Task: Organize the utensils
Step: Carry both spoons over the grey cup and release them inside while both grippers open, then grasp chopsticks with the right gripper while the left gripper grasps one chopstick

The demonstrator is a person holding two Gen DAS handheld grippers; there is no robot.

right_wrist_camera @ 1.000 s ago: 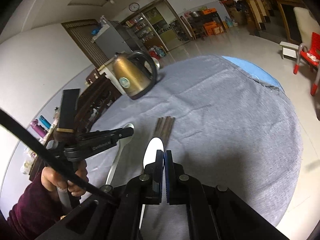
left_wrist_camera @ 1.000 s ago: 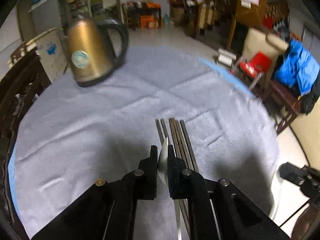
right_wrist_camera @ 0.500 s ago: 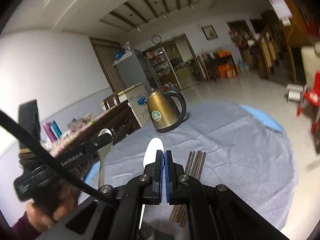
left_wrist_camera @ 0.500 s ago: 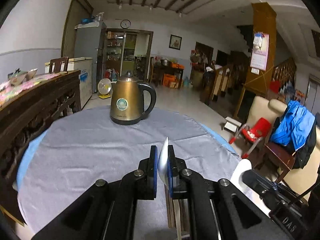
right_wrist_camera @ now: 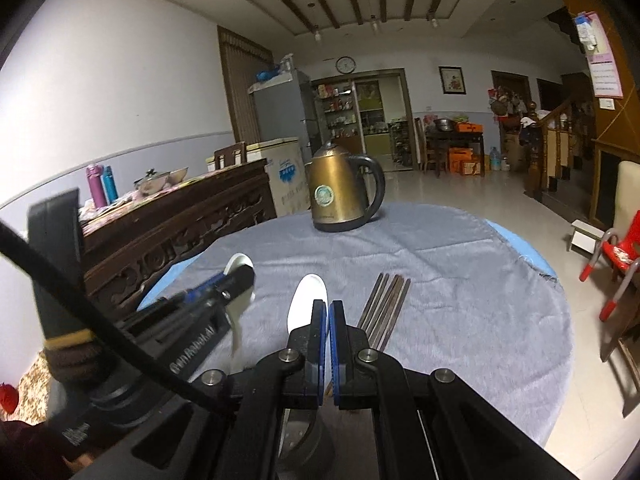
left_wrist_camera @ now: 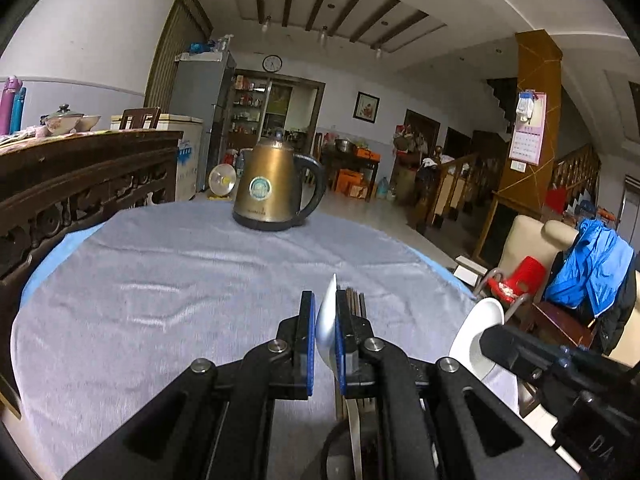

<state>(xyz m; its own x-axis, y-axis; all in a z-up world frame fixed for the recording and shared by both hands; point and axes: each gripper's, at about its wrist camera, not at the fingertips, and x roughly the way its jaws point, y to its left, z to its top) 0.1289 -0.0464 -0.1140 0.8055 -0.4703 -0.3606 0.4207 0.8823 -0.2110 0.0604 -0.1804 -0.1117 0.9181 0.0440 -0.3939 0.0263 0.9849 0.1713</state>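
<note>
My left gripper (left_wrist_camera: 323,322) is shut on a metal spoon (left_wrist_camera: 326,320), held edge-on above the table. My right gripper (right_wrist_camera: 329,320) is shut on a white spoon (right_wrist_camera: 306,304), bowl pointing forward. The white spoon and right gripper also show at the right of the left wrist view (left_wrist_camera: 478,332). The left gripper with its spoon (right_wrist_camera: 240,280) shows at the left of the right wrist view. Several dark chopsticks (right_wrist_camera: 384,308) lie side by side on the grey cloth (right_wrist_camera: 460,288); their ends show beyond the left fingers (left_wrist_camera: 356,300).
A brass electric kettle (left_wrist_camera: 276,188) stands at the far side of the round table. A carved dark wood sideboard (left_wrist_camera: 72,188) runs along the left. A red chair (left_wrist_camera: 516,280) and a blue jacket (left_wrist_camera: 592,268) are off the table's right edge.
Both grippers have tilted up from looking down at the table to looking level across the room, each still holding its spoon. The chopsticks now lie lower in both views.
</note>
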